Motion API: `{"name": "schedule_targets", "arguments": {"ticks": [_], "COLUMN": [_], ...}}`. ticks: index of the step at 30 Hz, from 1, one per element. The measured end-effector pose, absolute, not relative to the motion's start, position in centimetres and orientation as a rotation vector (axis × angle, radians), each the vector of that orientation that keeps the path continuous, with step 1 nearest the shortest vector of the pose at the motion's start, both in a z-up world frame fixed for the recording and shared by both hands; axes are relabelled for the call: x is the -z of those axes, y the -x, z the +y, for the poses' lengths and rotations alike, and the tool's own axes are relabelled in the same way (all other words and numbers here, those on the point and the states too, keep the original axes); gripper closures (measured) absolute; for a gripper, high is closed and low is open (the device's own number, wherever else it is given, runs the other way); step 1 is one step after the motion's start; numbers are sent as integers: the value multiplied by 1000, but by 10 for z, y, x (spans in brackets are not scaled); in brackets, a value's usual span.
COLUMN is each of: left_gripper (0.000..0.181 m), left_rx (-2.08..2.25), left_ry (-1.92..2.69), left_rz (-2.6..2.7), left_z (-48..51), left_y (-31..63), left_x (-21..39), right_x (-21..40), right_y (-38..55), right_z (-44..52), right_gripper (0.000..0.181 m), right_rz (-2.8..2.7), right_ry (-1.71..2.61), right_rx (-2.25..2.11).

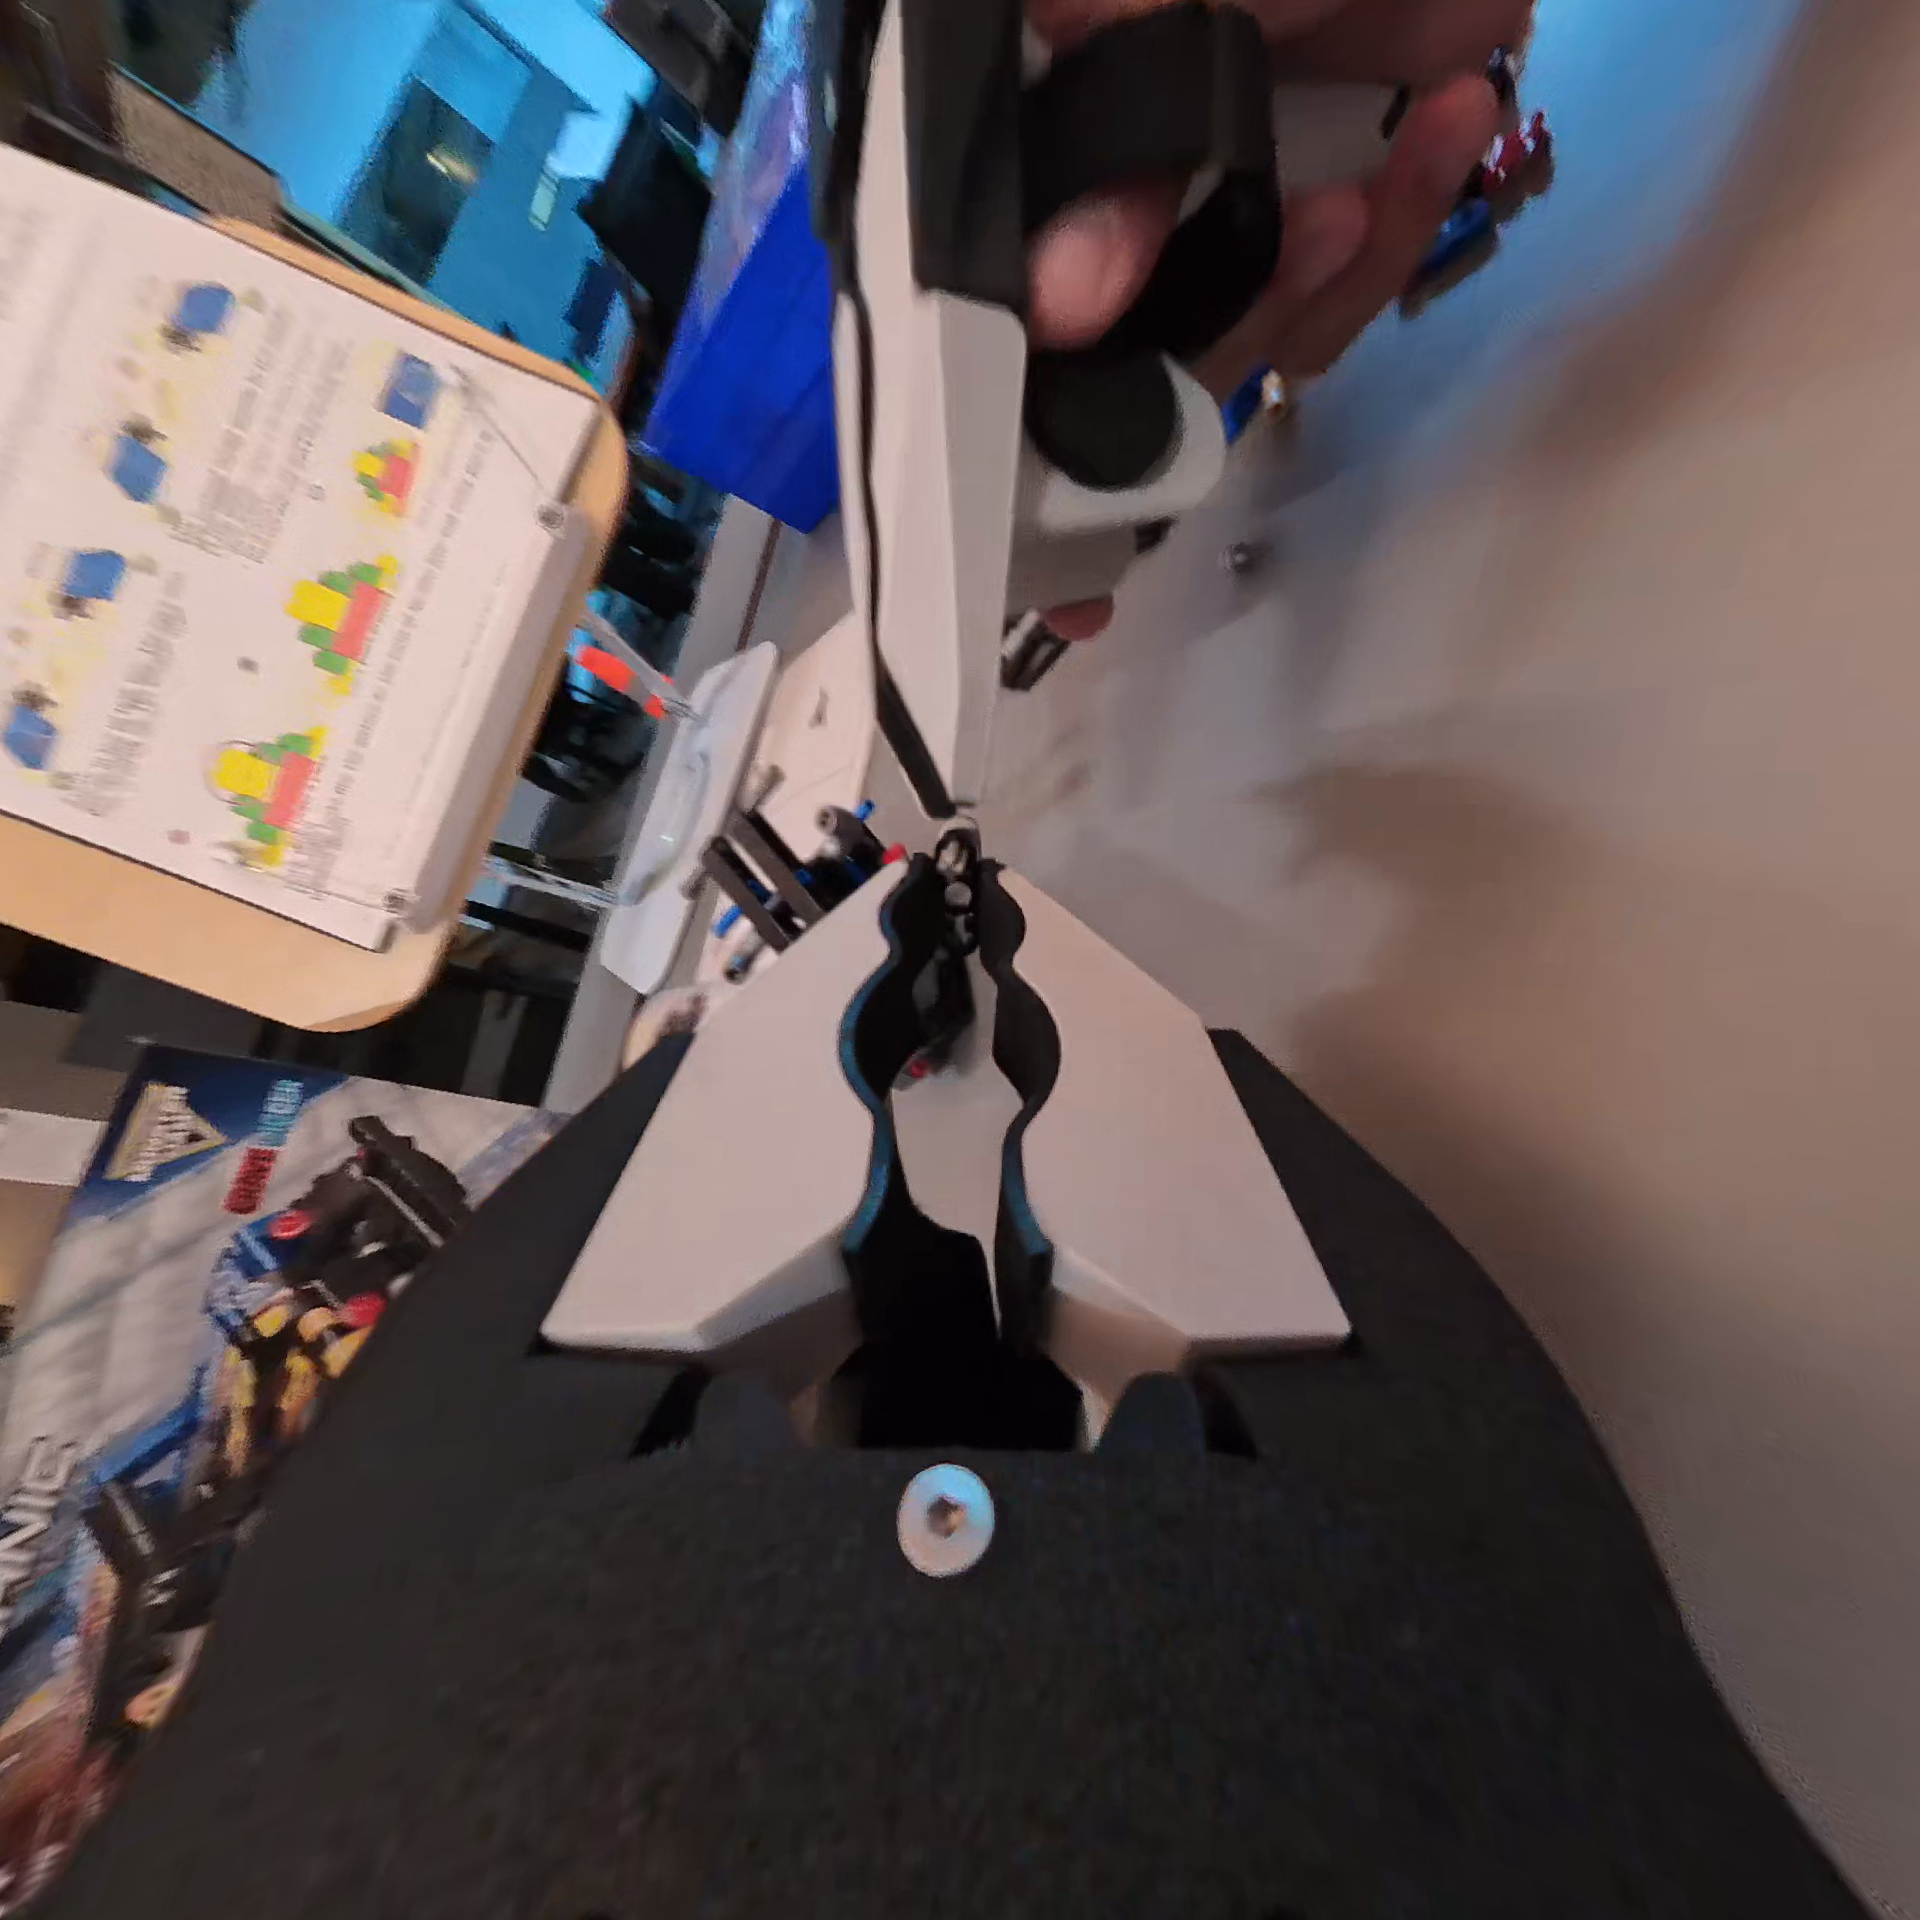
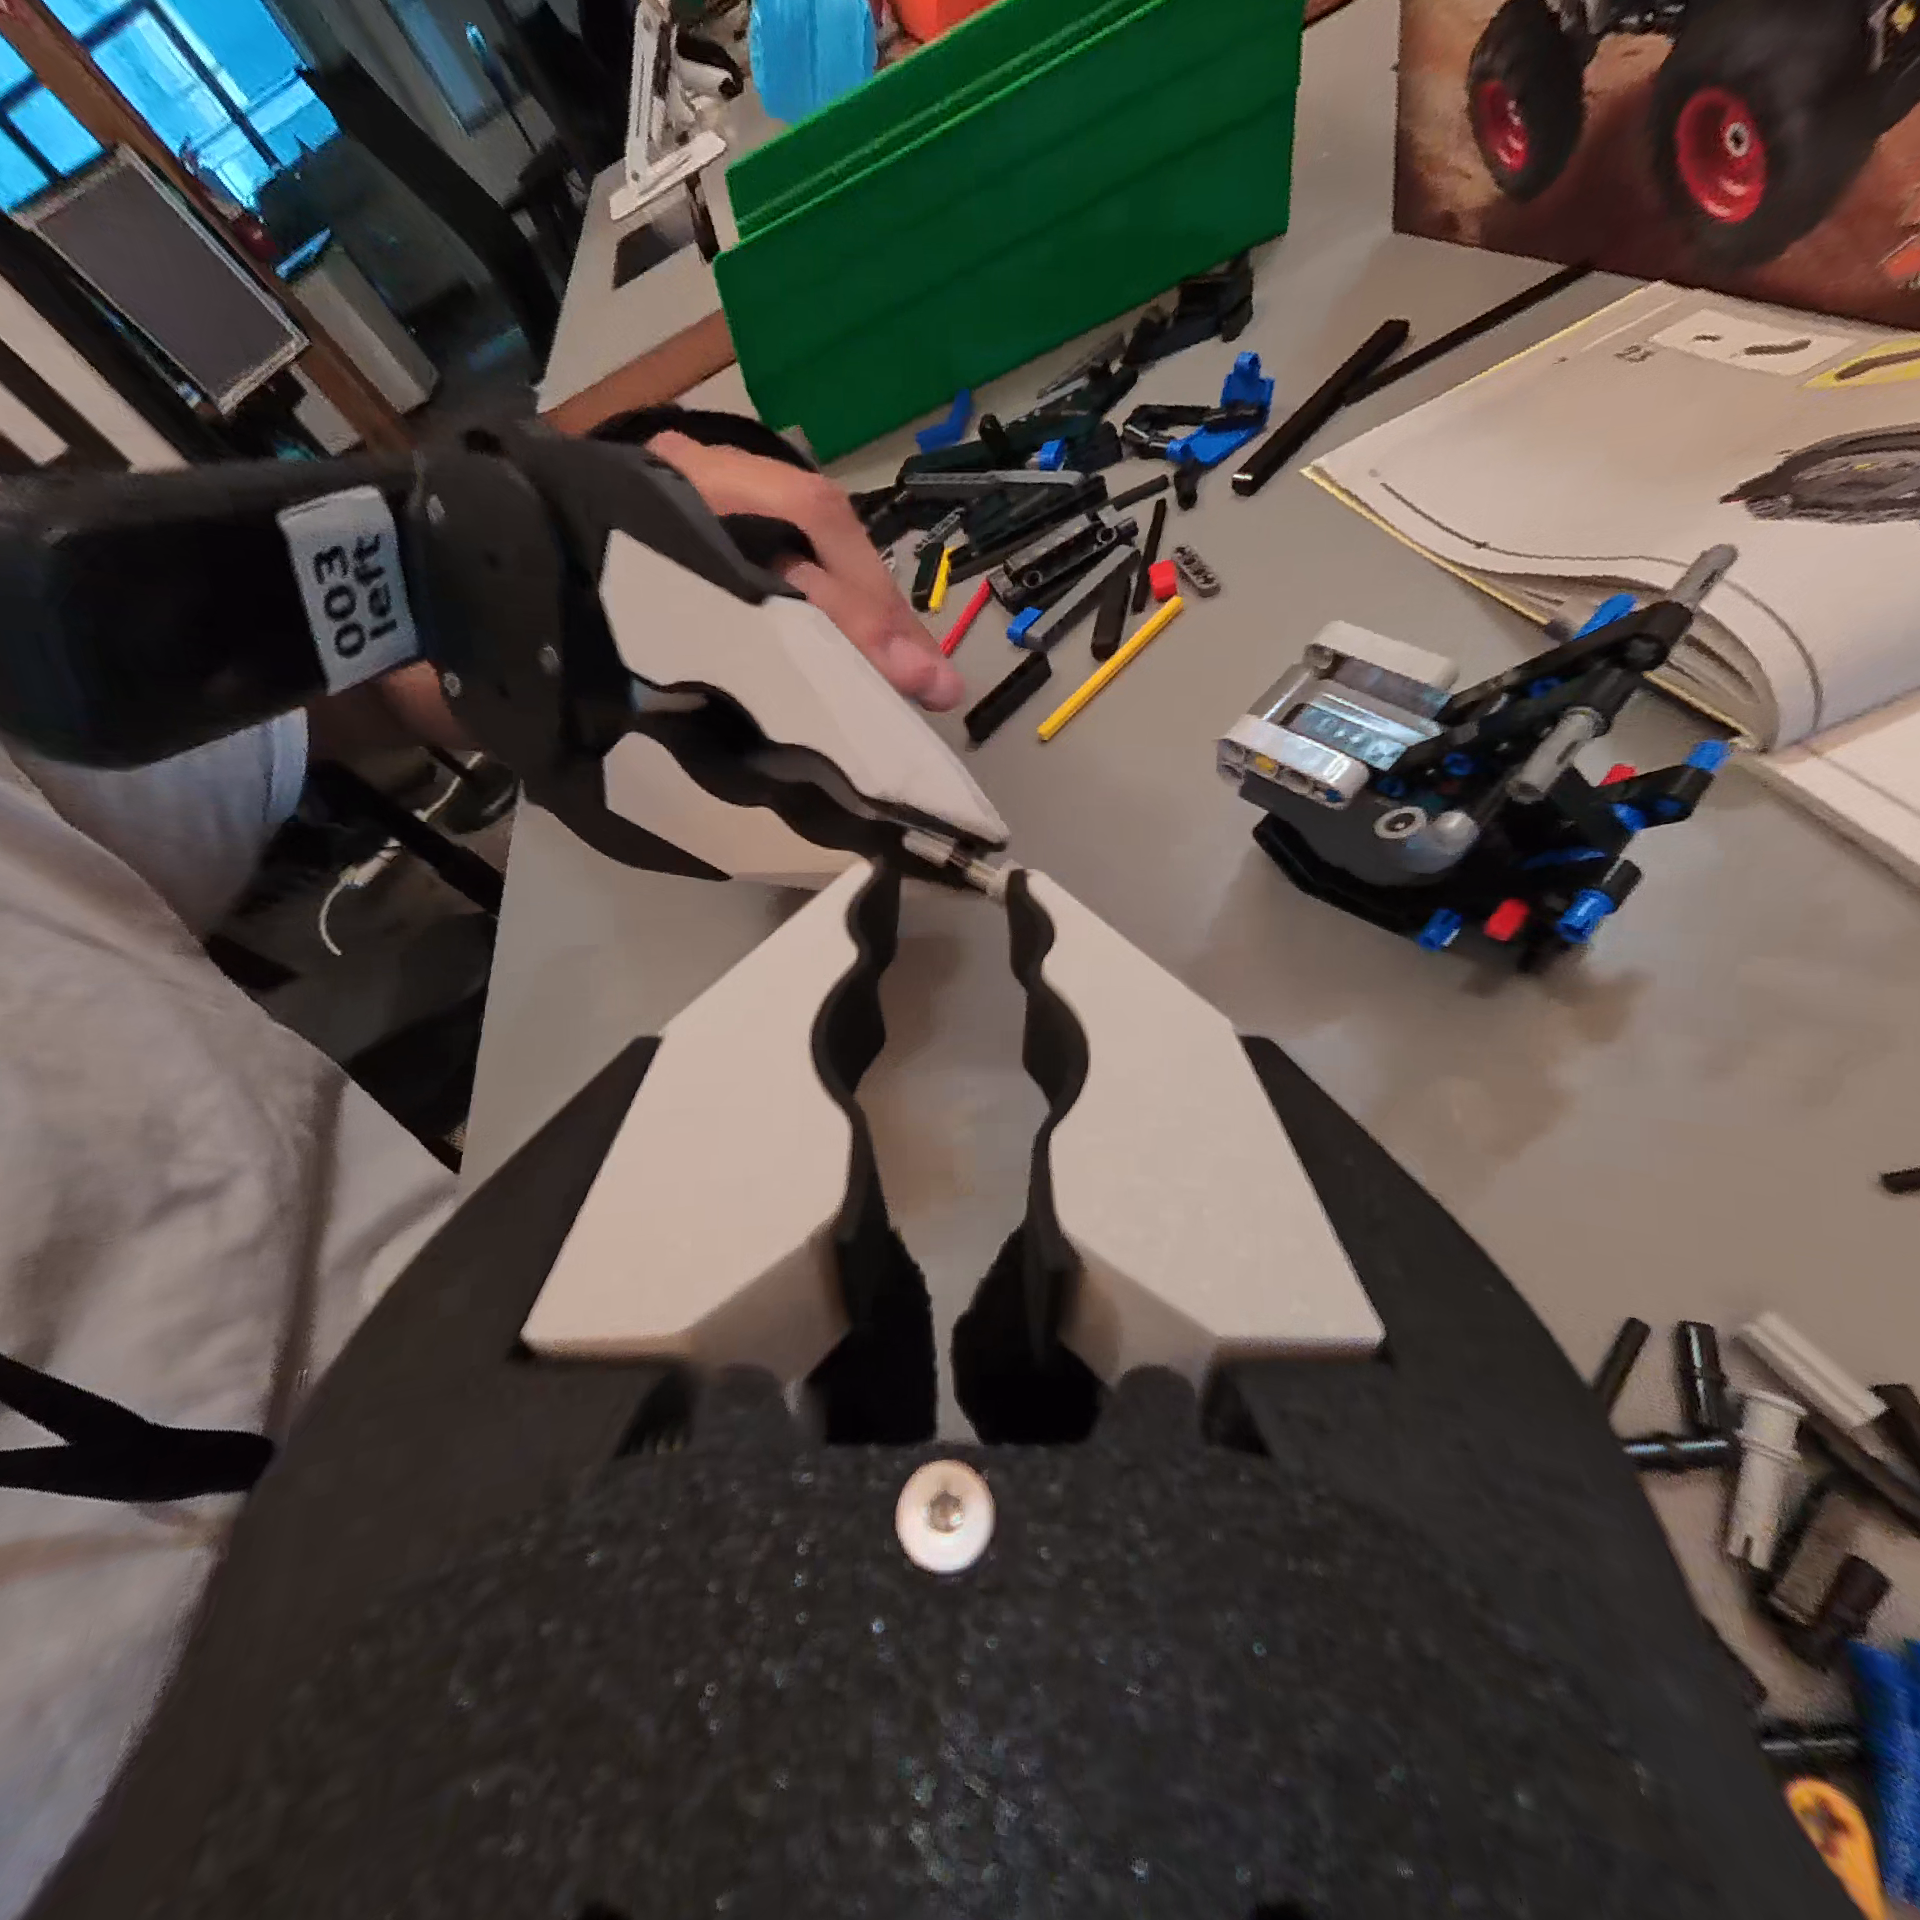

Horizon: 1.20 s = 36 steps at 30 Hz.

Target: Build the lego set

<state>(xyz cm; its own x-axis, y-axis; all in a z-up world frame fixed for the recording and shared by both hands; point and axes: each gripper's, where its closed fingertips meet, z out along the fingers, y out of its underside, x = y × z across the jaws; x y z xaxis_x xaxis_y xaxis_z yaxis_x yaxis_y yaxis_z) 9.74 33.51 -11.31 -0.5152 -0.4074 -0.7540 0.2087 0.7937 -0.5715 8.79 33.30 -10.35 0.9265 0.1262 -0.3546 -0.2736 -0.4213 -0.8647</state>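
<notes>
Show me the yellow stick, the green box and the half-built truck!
yellow stick (image 2: 1110,669), right wrist view, middle of its length.
green box (image 2: 997,208), right wrist view, its front wall.
half-built truck (image 2: 1455,790), right wrist view, its dark middle frame.

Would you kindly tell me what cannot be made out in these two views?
- Small grey piece at both hand-held grippers' tips: too small to identify in either view.
- Table, left wrist view: motion-blurred.
- Loose parts, right wrist view: cut off by the right edge.
</notes>
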Motion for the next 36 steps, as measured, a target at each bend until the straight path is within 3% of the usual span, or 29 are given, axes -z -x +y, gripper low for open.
{"name": "schedule_targets", "arguments": {"ticks": [11,16,20,26,36], "left_gripper": [176,176,175,176,176], "left_rx": [621,541,403,426,421], "left_ry": [86,14,-86,-21,22], "left_rz": [1877,1806,1694,1689,1703], "left_z": [335,337,337,336,342], "left_y": [-98,-98,-96,-98,-106], "left_x": [105,102,95,91,95], "right_x": [108,101,87,93,98], "right_y": [-89,-82,-89,-88,-97], "right_z": [336,335,334,337,343], "right_gripper": [167,153,157,161,169], "right_rz": [89,46,116,20,73], "right_ry": [1965,1896,1797,1860,1866], "right_rx": [-367,-494,-626,-375,-378]}}
